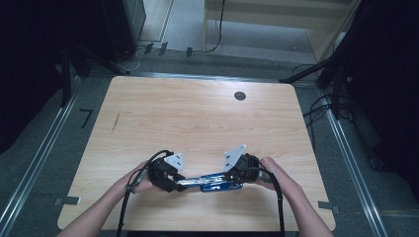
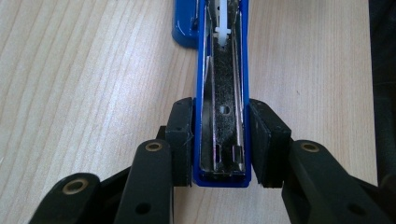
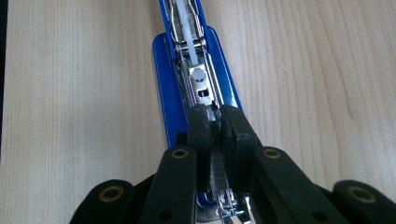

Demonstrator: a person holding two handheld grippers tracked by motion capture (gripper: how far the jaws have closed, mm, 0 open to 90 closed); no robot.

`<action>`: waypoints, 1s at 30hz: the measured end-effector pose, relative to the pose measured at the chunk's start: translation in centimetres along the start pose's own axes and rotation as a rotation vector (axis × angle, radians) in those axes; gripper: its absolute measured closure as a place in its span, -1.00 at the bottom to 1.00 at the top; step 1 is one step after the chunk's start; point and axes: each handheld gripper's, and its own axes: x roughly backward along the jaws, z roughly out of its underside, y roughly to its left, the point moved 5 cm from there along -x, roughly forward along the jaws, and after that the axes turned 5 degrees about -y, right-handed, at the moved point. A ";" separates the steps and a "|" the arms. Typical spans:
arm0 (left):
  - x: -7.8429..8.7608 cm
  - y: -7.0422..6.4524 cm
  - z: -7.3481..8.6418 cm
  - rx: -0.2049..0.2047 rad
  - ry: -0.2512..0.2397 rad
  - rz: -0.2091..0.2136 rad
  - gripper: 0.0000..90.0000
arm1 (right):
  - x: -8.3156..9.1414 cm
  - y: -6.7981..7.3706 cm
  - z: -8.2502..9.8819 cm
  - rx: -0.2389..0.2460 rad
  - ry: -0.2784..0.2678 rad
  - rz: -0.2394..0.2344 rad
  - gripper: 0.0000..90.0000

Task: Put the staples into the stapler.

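A blue stapler [image 1: 213,182] lies opened out flat near the table's front edge, between my two grippers. My left gripper [image 1: 179,181] comes in from the left. In the left gripper view its pads [image 2: 181,140] press on both sides of the stapler's blue cover arm [image 2: 223,116], whose metal inside faces up. My right gripper [image 1: 233,177] comes in from the right. In the right gripper view it [image 3: 215,128] is shut over the metal magazine [image 3: 198,79], with a thin ribbed staple strip [image 3: 217,175] pinched between its pads. The blue base [image 3: 164,93] rests on the wood.
The wooden table [image 1: 197,118] has a dark round cable hole [image 1: 240,96] at the back. A person's hands and forearms [image 1: 291,197] come in from the front edge. Dark stands and cables surround the table on the floor.
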 end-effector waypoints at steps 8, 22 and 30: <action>0.0 0.0 0.0 -0.002 0.000 0.000 0.45 | 0.4 -0.2 0.6 -0.008 0.045 0.000 0.85; 0.0 0.0 0.0 -0.004 -0.002 -0.005 0.45 | 0.5 -0.4 0.9 0.007 0.068 0.011 0.83; 0.3 -0.2 -0.2 -0.020 -0.011 -0.016 0.45 | 1.3 -1.0 0.9 -0.085 -0.004 0.016 0.60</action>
